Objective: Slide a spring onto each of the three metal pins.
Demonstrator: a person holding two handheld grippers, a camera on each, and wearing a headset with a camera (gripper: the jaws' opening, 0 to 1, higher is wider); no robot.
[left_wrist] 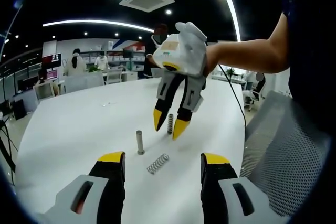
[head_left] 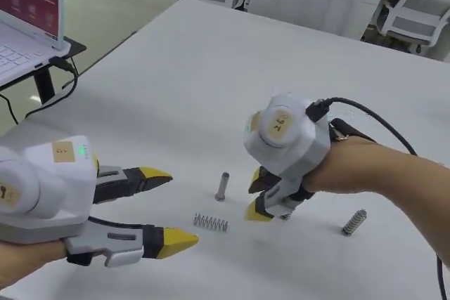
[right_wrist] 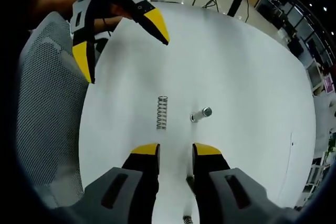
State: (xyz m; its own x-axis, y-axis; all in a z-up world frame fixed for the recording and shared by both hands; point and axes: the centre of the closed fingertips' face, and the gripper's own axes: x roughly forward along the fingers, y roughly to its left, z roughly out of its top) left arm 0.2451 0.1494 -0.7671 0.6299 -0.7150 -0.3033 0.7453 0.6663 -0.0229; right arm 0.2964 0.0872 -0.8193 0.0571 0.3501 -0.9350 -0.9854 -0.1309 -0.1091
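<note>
left gripper: the white hand-held gripper with black jaws and yellow tips [head_left: 165, 207] sits bottom left in the head view, jaws spread wide, nothing between them

right gripper: the same kind of white gripper with yellow-tipped jaws [head_left: 254, 197] is pointed down at the table, tips just off the surface. There's a small gap between the jaws and nothing pinched at the tips as far as I can see

pin: one short silver metal pin [head_left: 222, 186] stands upright on the white tabletop [head_left: 211, 68], between the two grippers and just left of the right gripper's tips

loose spring: a small silver coil spring [head_left: 211, 223] lies flat just in front of the pin, not touching it, right in line with the left gripper's open jaws [left_wrist: 157, 163]

second spring: another silver coil spring [head_left: 354, 222] sits off to the right of the right gripper, well apart from the rest. Can't tell if there's a pin inside it

from the right gripper view: loose spring [right_wrist: 162, 112] and pin [right_wrist: 201, 114] side by side just past its jaws
</note>
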